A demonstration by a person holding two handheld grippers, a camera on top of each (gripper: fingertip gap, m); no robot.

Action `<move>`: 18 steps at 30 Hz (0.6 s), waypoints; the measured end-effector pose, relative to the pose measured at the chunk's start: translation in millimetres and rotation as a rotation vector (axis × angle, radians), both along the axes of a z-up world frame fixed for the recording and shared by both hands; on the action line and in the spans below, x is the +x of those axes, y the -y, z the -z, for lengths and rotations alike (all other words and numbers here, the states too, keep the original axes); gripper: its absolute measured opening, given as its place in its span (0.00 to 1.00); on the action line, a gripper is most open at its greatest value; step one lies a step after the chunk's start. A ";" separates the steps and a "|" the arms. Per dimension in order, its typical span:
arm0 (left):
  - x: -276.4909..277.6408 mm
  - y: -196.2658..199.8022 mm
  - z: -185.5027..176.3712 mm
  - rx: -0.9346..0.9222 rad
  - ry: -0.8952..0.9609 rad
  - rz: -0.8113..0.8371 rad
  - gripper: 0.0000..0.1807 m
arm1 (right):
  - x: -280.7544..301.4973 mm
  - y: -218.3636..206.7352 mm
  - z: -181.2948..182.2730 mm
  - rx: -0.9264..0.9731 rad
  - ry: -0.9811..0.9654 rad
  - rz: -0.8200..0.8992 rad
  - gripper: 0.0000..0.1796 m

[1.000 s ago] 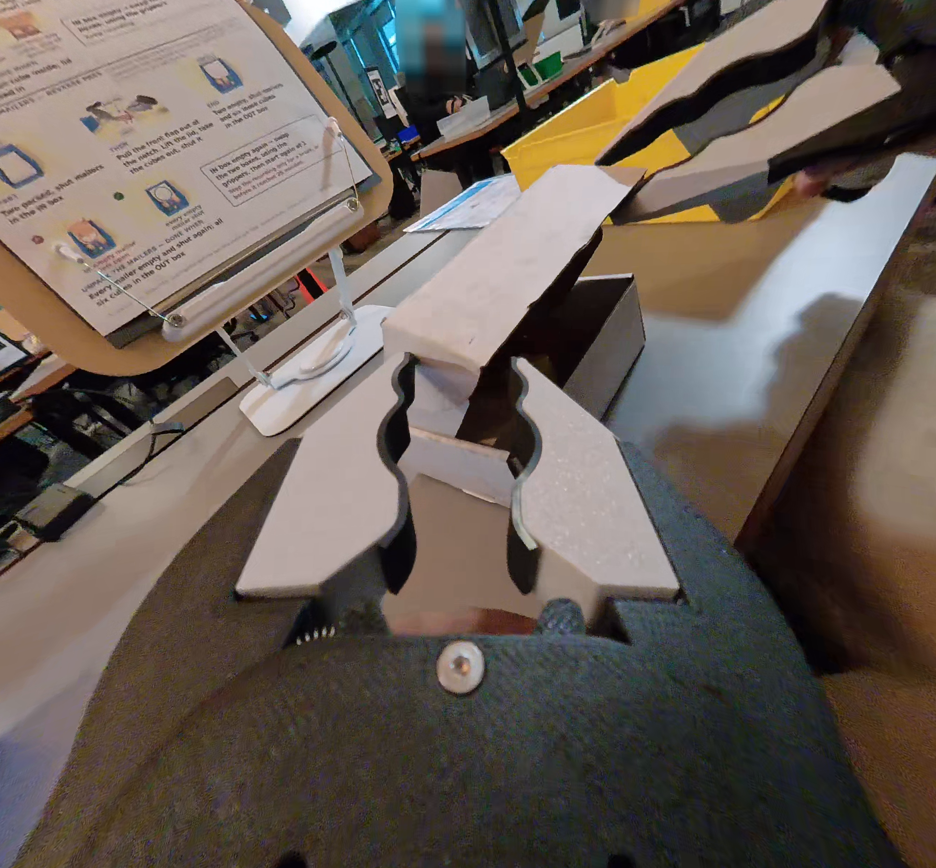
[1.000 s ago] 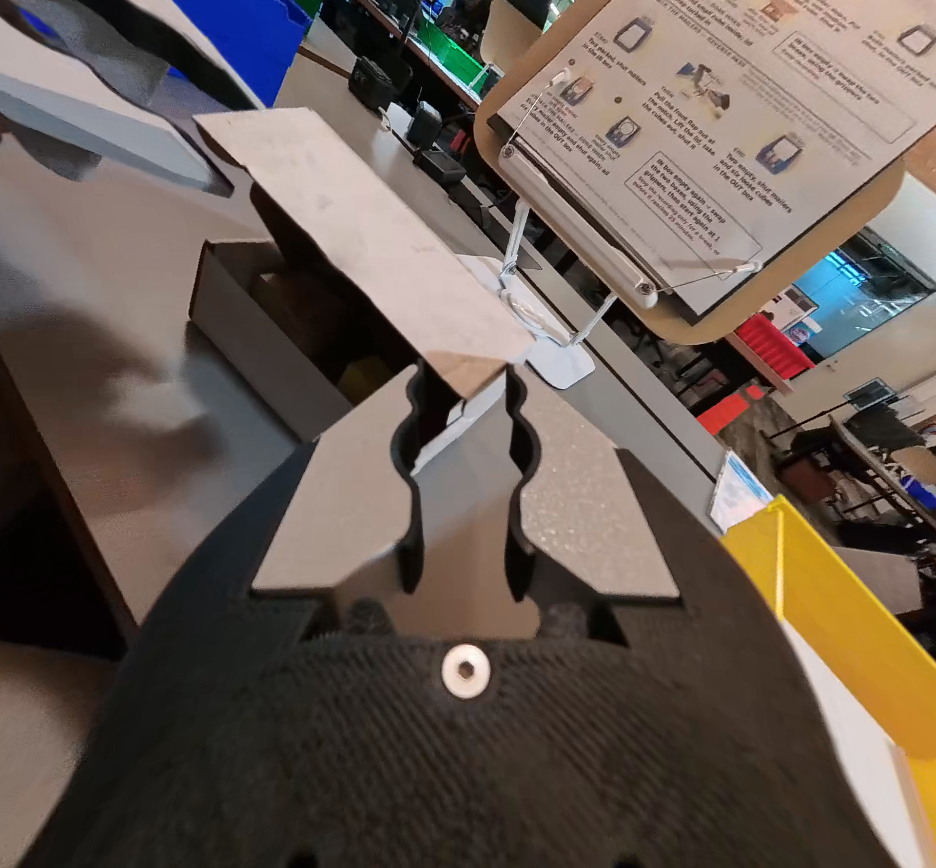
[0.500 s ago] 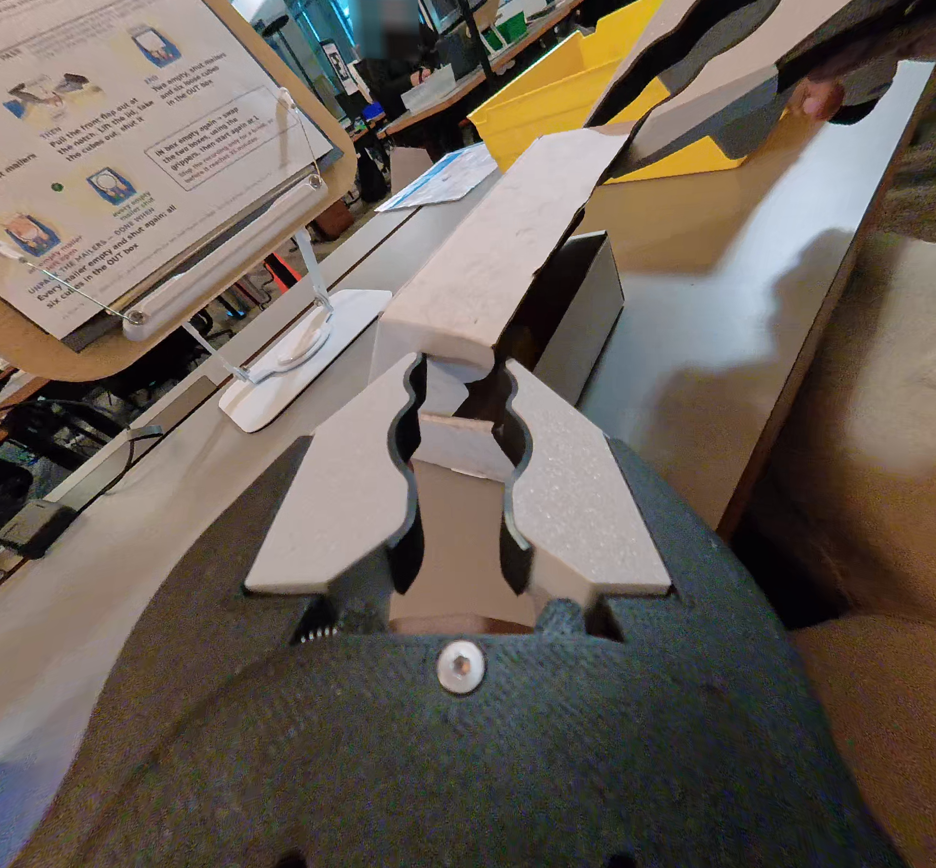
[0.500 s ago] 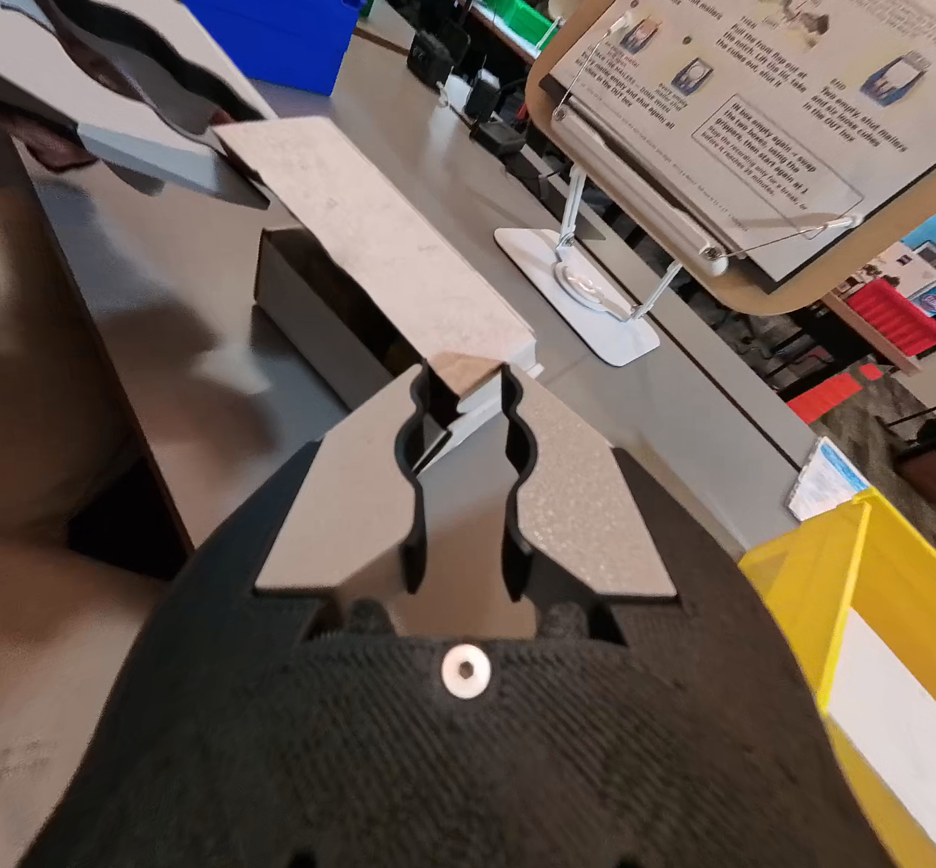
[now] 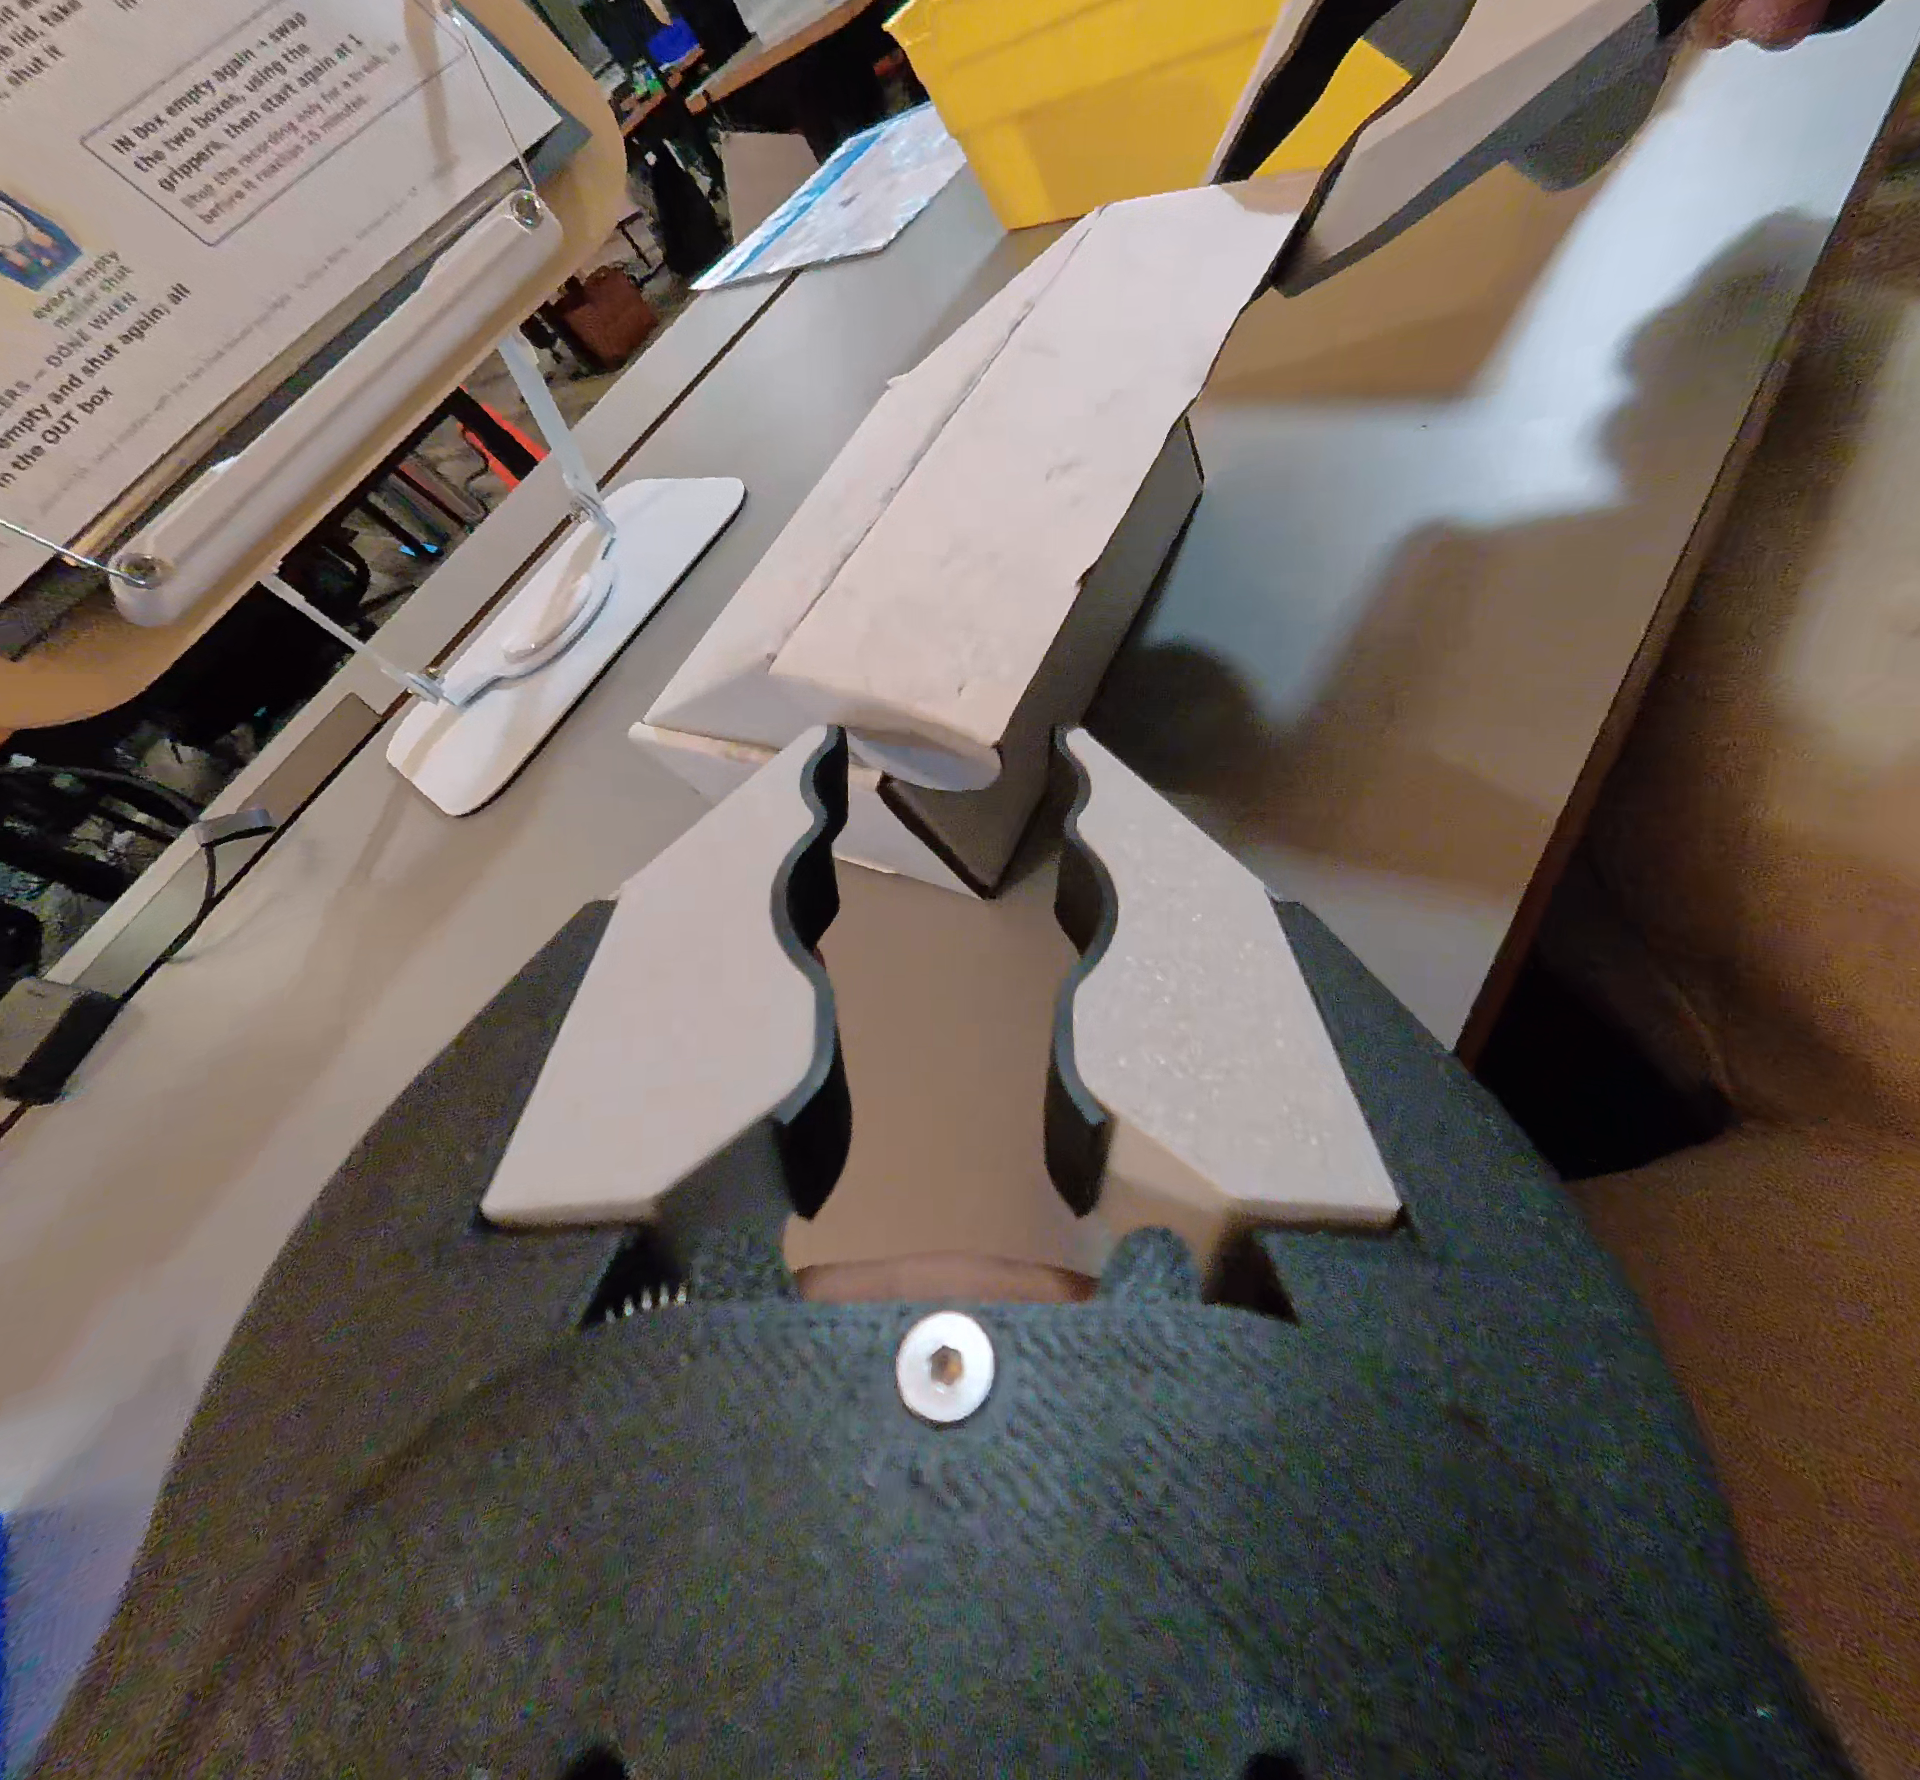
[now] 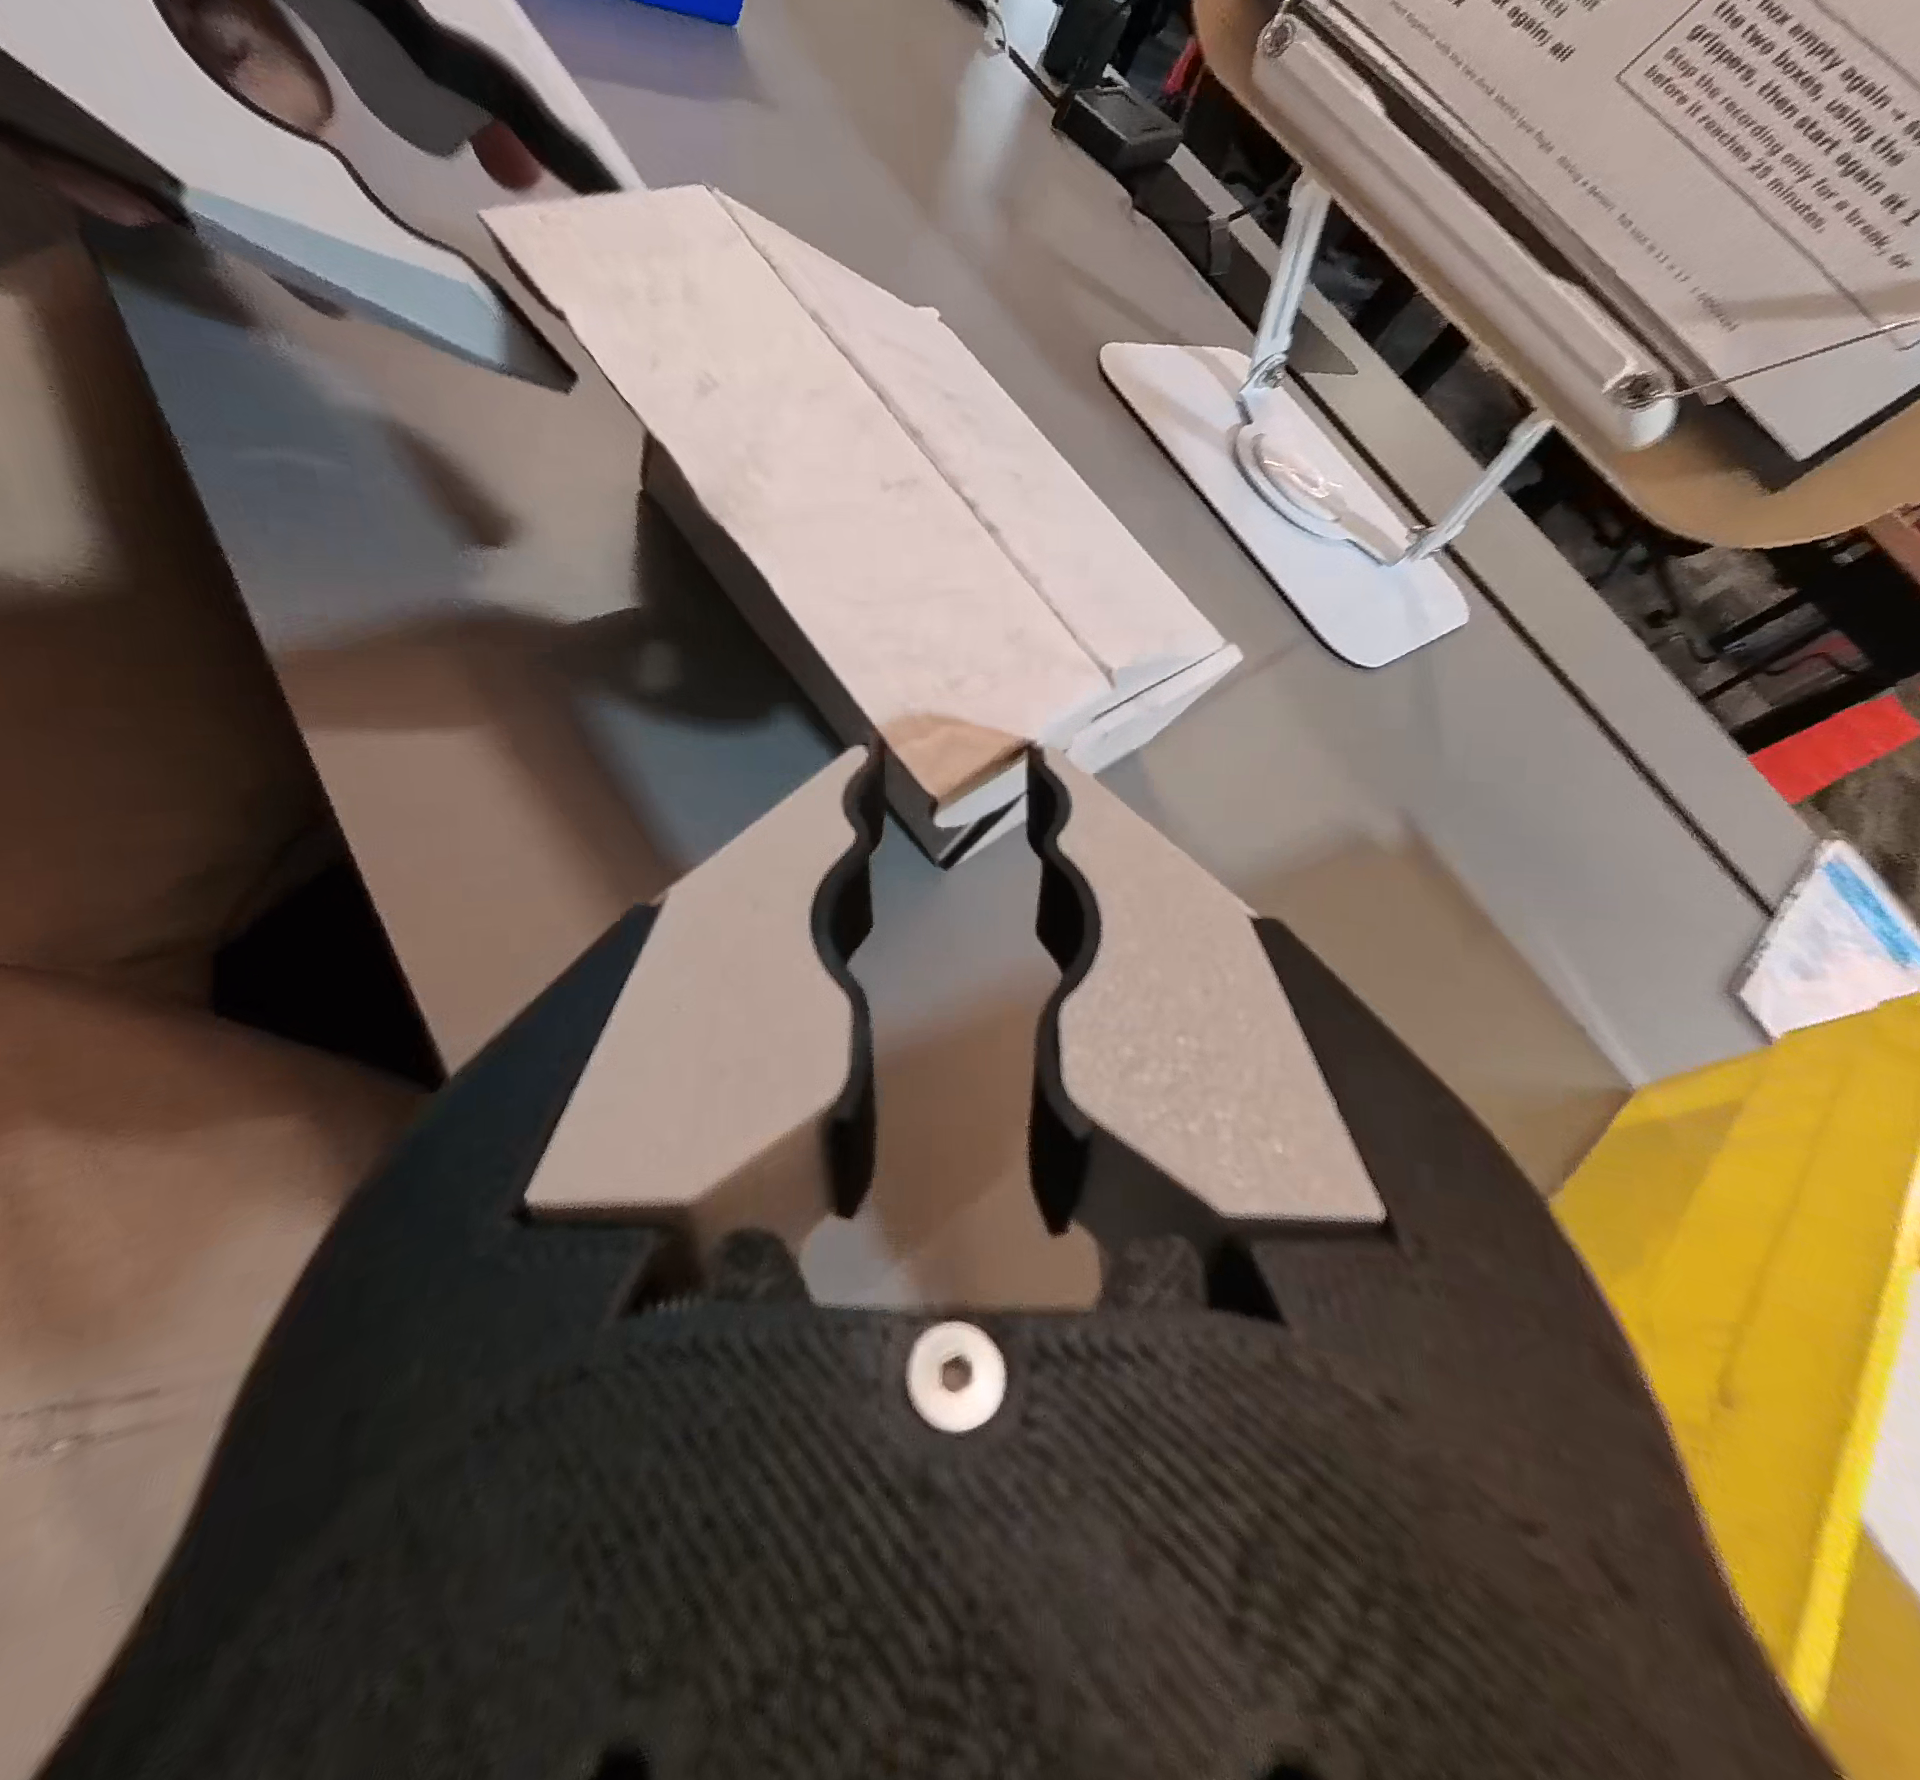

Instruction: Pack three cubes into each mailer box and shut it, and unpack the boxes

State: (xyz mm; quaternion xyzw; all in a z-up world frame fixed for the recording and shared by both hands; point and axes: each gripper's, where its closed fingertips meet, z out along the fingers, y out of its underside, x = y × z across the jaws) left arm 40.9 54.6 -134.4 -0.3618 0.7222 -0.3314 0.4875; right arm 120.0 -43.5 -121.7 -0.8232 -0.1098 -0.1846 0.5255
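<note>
mailer box [image 5: 997, 525] contents hidden, instruction sheet [image 6: 1704, 68] cropped

Printed instruction sheet [image 5: 208, 120] on a stand; wording withheld.

2 low, close wrist views from opposite ends of the same mailer box [image 5: 997, 525] [image 6: 831, 483], facing each other.
</note>
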 end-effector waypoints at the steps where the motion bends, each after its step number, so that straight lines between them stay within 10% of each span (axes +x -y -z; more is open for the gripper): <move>1: 0.7 -1.2 -2.0 0.007 0.013 -0.011 0.21 | 2.9 0.3 -0.1 0.002 0.034 0.013 0.14; 18: 1.4 7.4 -15.0 0.046 0.111 0.025 0.17 | 2.3 -5.3 3.7 -0.030 0.219 0.012 0.12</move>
